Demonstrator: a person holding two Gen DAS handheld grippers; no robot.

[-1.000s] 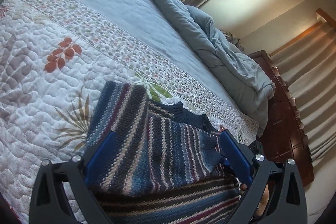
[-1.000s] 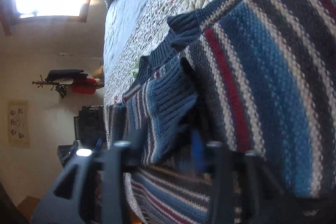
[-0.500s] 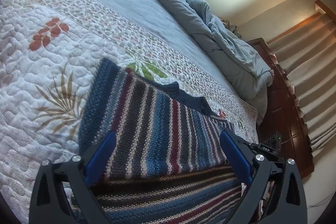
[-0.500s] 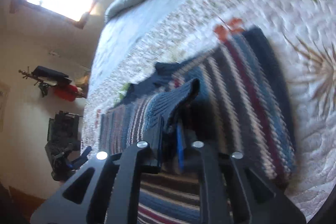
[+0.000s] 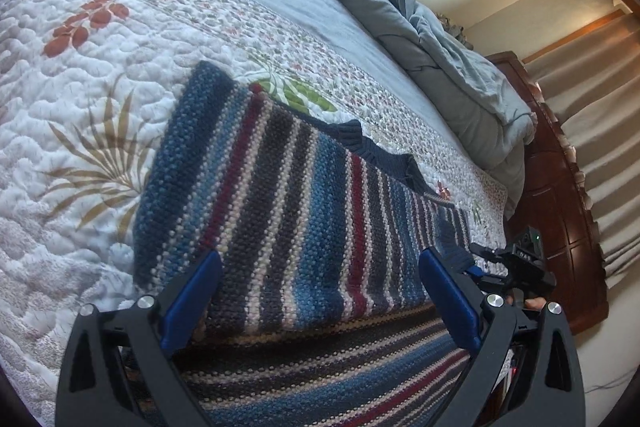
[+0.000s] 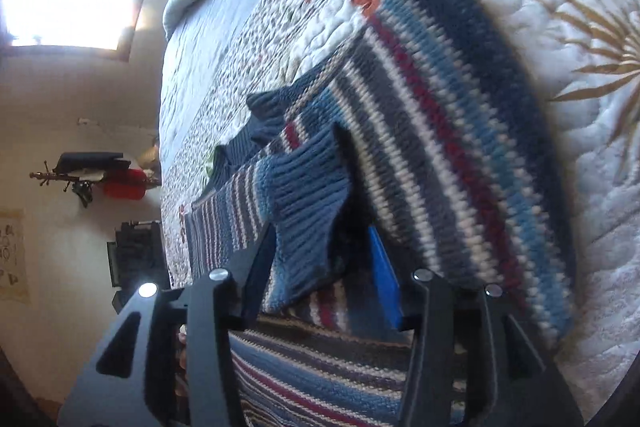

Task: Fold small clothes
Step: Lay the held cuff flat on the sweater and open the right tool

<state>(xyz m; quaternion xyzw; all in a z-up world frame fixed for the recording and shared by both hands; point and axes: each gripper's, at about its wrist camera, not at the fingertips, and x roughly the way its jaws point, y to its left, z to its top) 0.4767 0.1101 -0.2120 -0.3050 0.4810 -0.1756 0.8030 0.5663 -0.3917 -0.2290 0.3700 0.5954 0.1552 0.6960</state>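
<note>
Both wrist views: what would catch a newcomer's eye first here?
The striped sweater dominates, lying partly folded on the leaf-patterned quilt near the bed's edge. The right gripper has its ribbed cuff between the fingers, while the left gripper hangs open over the sweater. A rumpled grey-blue comforter lies across the far side of the bed.

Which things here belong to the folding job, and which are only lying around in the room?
Part of the job:
- striped sweater, folded over on the quilt
- its ribbed cuff, between the right gripper fingers
- left gripper, open over the sweater

Only lying around:
- grey-blue comforter
- wooden dresser
- curtains
- coat rack
</note>
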